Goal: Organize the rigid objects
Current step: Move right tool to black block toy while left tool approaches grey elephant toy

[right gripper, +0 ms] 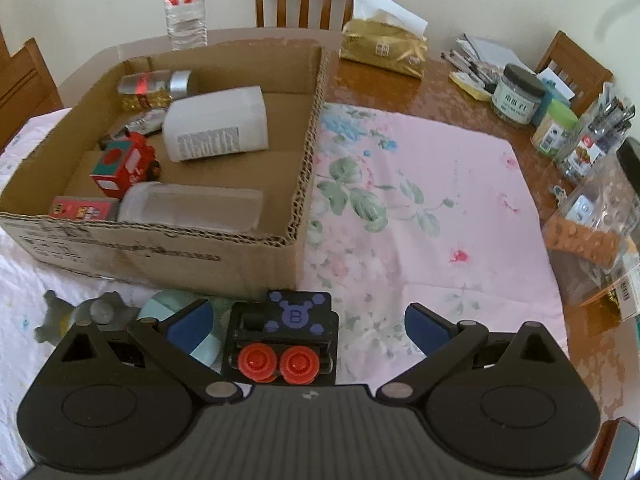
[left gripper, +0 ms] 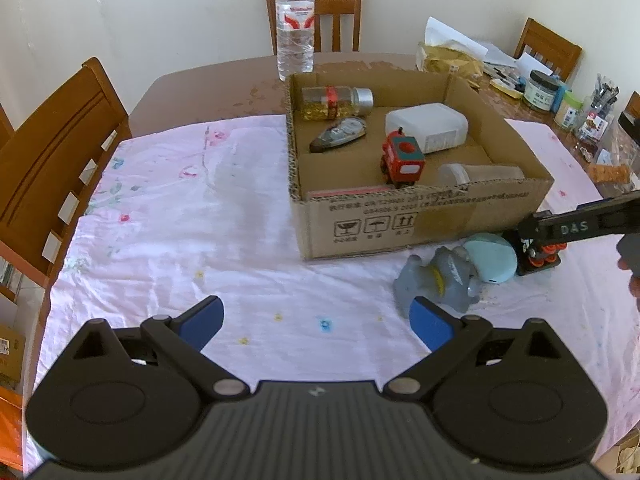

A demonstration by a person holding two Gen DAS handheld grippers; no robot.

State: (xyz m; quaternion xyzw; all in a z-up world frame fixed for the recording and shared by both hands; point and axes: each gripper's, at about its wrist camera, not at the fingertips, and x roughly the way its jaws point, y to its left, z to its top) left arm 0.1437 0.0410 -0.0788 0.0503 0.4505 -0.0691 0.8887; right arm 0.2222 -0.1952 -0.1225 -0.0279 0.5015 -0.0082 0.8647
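An open cardboard box (left gripper: 420, 216) on the floral cloth holds a gold-filled jar (left gripper: 336, 102), a toy boat (left gripper: 338, 136), a white bottle (left gripper: 426, 124), a red toy train (left gripper: 402, 158) and a clear container (left gripper: 480, 174). In front of the box lie a grey elephant toy (left gripper: 440, 280), a pale blue round object (left gripper: 492, 258) and a black toy car with red wheels (right gripper: 284, 328). My right gripper (right gripper: 308, 322) is open and straddles the black car without touching it. My left gripper (left gripper: 318, 318) is open and empty, left of the elephant.
A water bottle (left gripper: 295, 24) stands behind the box. Wooden chairs (left gripper: 52, 152) ring the table. A gold tissue pack (right gripper: 382, 50), jars (right gripper: 518, 94) and plastic containers (right gripper: 592, 216) crowd the back right and the right edge. Cloth (right gripper: 420, 200) lies right of the box.
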